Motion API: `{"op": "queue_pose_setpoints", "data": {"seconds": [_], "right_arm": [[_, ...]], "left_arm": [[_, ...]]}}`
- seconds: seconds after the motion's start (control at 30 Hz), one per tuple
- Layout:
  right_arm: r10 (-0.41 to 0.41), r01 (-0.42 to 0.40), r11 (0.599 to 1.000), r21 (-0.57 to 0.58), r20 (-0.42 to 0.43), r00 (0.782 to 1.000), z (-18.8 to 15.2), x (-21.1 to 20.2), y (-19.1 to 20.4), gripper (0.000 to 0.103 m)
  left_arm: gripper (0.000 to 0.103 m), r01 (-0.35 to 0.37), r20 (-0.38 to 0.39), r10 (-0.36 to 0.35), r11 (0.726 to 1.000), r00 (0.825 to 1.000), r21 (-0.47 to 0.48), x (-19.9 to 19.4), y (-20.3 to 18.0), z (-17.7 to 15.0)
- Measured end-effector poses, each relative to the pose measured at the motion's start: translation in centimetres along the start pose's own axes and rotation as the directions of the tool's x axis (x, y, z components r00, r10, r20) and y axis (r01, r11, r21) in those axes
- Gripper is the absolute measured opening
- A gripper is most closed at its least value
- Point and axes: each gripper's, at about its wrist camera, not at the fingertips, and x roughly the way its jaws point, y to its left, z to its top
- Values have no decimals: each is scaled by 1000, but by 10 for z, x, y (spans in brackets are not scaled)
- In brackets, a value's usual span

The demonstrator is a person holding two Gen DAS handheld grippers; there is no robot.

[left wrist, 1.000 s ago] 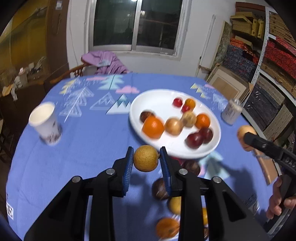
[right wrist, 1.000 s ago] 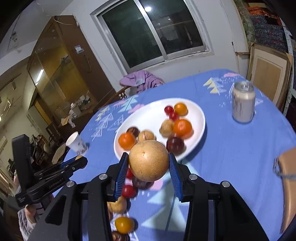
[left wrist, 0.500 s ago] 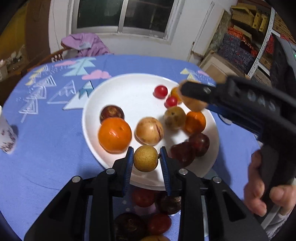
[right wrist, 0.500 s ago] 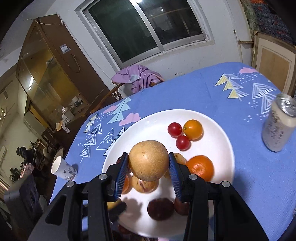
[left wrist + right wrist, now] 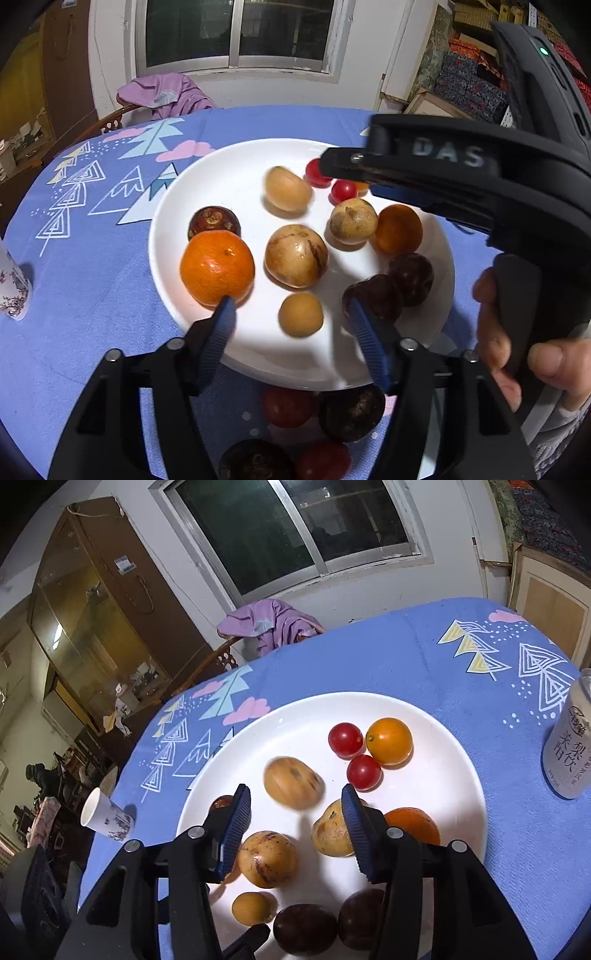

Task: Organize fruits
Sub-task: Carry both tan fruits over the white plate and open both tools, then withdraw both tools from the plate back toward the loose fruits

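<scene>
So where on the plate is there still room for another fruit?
The plate is bare along its far rim, beyond the red tomatoes, and on its left side above the blurred tan fruit. A small gap lies at the near rim behind the small tan fruit. The middle and right are crowded with fruit. Both grippers' jaws are opening, nothing pinched.

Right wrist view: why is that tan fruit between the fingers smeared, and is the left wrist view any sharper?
Right wrist view: the tan round fruit shows motion blur while the white plate and the red cherry tomatoes stay crisp. Left wrist view: the same fruit is smeared, and the small tan fruit is slightly soft; fisheye bends the window frame.
</scene>
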Motion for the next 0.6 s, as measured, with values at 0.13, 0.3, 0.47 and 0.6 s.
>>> {"op": "queue_pose_setpoints", "data": {"seconds": [0.13, 0.3, 0.47, 0.6], "right_arm": [[40, -40, 999, 10, 47, 998, 3, -27, 4, 60], [95, -94, 995, -12, 93, 991, 0, -70, 22, 72], [134, -131, 991, -40, 80, 988, -23, -110, 43, 76], [111, -106, 992, -67, 77, 991, -69, -132, 36, 83]], "left_arm": [[73, -28, 44, 29, 999, 999, -15, -21, 10, 3], [88, -51, 93, 59, 995, 994, -81, -58, 30, -7], [90, -138, 106, 147, 987, 984, -87, -81, 54, -45], [90, -122, 75, 134, 982, 988, -145, -88, 74, -69]]}}
